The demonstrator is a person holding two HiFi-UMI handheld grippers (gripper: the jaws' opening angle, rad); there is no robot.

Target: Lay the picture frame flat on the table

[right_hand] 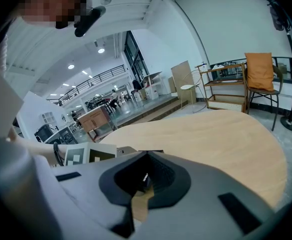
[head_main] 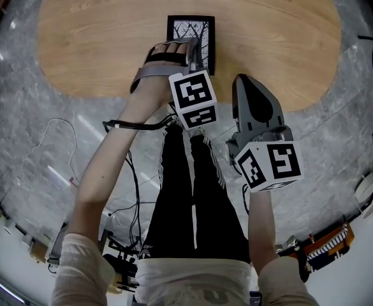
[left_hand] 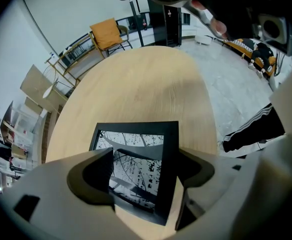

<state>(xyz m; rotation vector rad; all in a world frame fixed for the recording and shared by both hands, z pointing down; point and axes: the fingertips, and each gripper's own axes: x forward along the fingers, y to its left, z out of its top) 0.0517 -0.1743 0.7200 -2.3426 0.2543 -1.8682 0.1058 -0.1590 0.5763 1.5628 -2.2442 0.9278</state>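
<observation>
The black picture frame point(head_main: 190, 32) with a black-and-white branch print lies flat on the oval wooden table point(head_main: 103, 30), near its front edge. My left gripper point(head_main: 196, 55) points steeply down over the frame's near part. In the left gripper view the frame point(left_hand: 136, 156) lies between the wide-apart jaws of the left gripper point(left_hand: 146, 160), and the pads do not press on it. My right gripper point(head_main: 240, 81) hovers at the table's front edge, right of the frame. Its jaws meet with nothing between them in the right gripper view point(right_hand: 145, 180).
The person's legs point(head_main: 192, 190) stand below the table edge, with cables point(head_main: 52, 145) on the marble floor at the left. An orange chair point(left_hand: 107, 33) and a wooden shelf point(right_hand: 225, 86) stand beyond the far side of the table point(right_hand: 210, 134).
</observation>
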